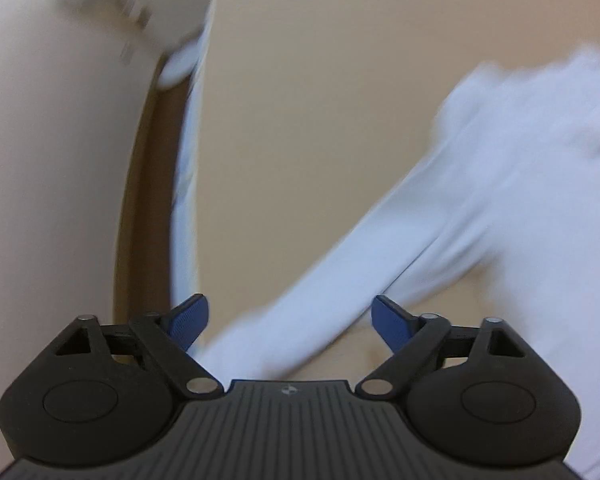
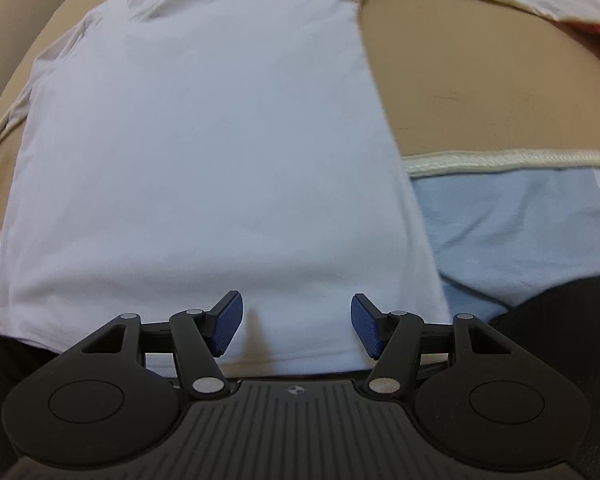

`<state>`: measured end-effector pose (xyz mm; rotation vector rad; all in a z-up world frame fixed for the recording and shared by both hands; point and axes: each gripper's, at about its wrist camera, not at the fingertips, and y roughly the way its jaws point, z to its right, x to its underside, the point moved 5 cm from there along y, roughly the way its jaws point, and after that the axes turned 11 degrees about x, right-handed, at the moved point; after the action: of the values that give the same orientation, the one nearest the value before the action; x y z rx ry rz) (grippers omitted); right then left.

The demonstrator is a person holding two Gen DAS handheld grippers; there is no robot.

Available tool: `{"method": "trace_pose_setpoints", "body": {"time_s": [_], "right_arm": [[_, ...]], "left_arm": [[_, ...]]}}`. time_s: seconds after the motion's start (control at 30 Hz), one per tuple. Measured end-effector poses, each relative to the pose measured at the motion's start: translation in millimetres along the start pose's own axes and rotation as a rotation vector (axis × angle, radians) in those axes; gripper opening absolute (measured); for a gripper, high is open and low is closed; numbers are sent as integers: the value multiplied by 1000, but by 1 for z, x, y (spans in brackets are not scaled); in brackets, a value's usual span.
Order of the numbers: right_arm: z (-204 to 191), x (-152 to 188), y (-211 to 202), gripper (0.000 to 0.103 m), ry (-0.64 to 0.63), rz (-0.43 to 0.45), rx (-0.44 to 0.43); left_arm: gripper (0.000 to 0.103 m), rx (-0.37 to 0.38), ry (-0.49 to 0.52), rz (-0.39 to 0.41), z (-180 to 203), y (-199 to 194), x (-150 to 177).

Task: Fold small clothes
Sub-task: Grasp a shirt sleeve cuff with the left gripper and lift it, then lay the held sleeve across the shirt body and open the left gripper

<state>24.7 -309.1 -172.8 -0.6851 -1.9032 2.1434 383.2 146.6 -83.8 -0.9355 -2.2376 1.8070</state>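
Here no writing is legible. The white T-shirt (image 2: 204,152) lies flat on the tan table (image 2: 480,92), blurred in the left view. Left gripper (image 1: 290,322) and right gripper (image 2: 296,324) gape wide, holding nothing.

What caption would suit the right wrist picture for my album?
Open right claw poised over the near hem of a white T-shirt spread on a tan table.
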Motion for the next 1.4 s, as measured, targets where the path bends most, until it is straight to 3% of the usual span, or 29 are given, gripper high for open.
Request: {"method": "trace_pose_setpoints", "body": {"time_s": [0.03, 0.1, 0.17, 0.27, 0.3, 0.37, 0.43, 0.57, 0.67, 0.77, 0.87, 0.9, 0.93, 0.97, 1.0, 1.07, 1.17, 1.3, 1.4], "right_arm": [[-6, 1, -1, 62, -15, -1, 5], [-23, 5, -3, 62, -60, -11, 13], [-38, 8, -5, 62, -100, -21, 31], [-49, 11, -9, 62, -139, -25, 47], [-54, 12, -11, 62, -153, -26, 49], [-63, 13, -16, 62, -182, -19, 49], [-65, 13, -20, 62, -210, -8, 49], [-69, 14, -23, 62, -221, 27, 29], [-63, 20, -21, 62, -184, 34, -2], [-55, 21, -12, 62, -136, 39, -34], [-36, 21, -11, 62, -75, 44, -62], [-28, 19, -15, 62, -53, 60, -70], [-19, 16, -20, 62, -35, 79, -74], [-10, 13, -25, 62, -17, 104, -78], [1, 8, -32, 62, 2, 133, -88], [17, -2, -41, 62, 33, 183, -104], [30, -28, -45, 63, 71, 247, -129], [26, -81, -43, 63, 129, 311, -209], [2, -124, -31, 64, 192, 309, -318]], "left_arm": [[54, -27, -19, -66, -17, 25, 23], [35, -61, -63, -179, -40, 65, 57], [35, -73, -109, -217, -56, 89, 77], [35, -97, -157, -214, -69, 110, 82], [32, -102, -172, -204, -73, 112, 78], [7, -81, -220, -227, -80, 115, 72], [6, -53, -263, -258, -84, 114, 65], [6, 96, -326, -286, -75, 75, 45], [6, 242, -308, -185, -44, 4, 6], [6, 378, -229, -62, 25, -77, -56], [15, 485, -166, 30, 113, -131, -118], [43, 523, -145, 56, 144, -145, -135], [78, 555, -114, 83, 167, -156, -146], [91, 568, -72, 132, 187, -170, -154], [96, 550, -47, 187, 196, -178, -157], [97, 490, -2, 253, 199, -184, -154], [101, 421, -47, 250, 174, -169, -132], [101, 297, -177, 184, 119, -112, -91], [101, 317, -270, 108, 98, -62, -62]]}}
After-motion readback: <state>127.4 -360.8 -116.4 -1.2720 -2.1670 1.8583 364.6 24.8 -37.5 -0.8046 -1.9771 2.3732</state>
